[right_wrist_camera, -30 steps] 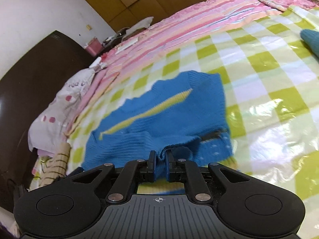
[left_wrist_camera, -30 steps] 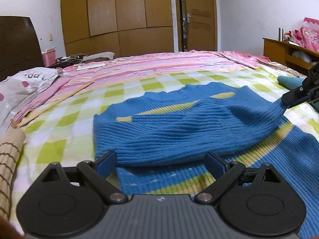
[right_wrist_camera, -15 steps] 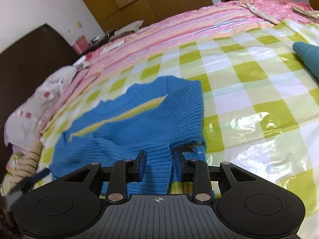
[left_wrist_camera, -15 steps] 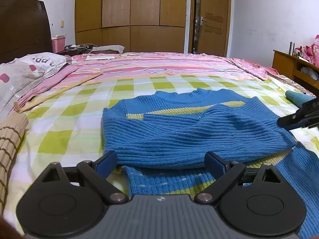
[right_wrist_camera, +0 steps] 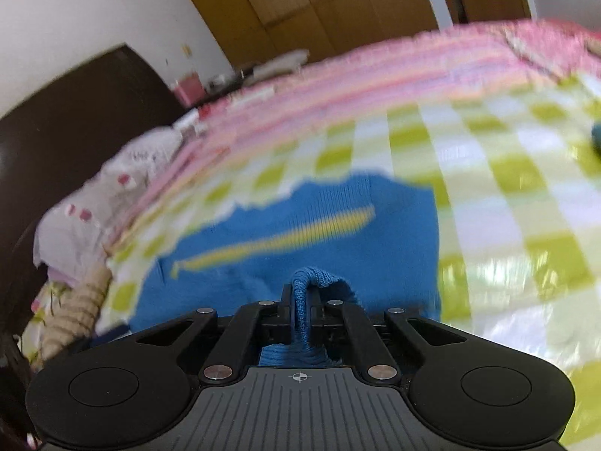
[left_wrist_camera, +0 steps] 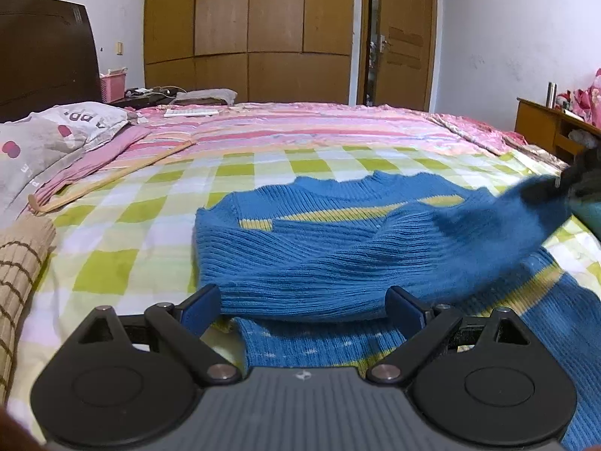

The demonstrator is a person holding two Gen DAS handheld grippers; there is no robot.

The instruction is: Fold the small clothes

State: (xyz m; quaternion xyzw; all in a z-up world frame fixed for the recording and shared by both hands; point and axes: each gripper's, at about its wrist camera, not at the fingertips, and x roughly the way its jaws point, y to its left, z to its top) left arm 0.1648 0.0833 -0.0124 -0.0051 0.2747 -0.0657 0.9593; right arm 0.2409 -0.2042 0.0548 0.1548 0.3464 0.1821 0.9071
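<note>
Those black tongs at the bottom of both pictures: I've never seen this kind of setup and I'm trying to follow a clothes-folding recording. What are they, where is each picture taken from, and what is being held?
No robot here: a person holds one pair of tongs in each hand, and a wide-angle camera on each looks forward along its two fingers. So each picture shows its own tongs at the bottom.

The left view looks across a bed with a green checked cover. A blue sweater with a yellow stripe lies on it, a sleeve folded across the body. The left tongs stand open just above the sweater, gripping nothing.

The right view is blurred by motion. The right tongs are shut on a fold of the sweater, which bulges up between the fingers. In the left view they show as a dark blur at the right edge, lifting that part of the sweater.
</note>
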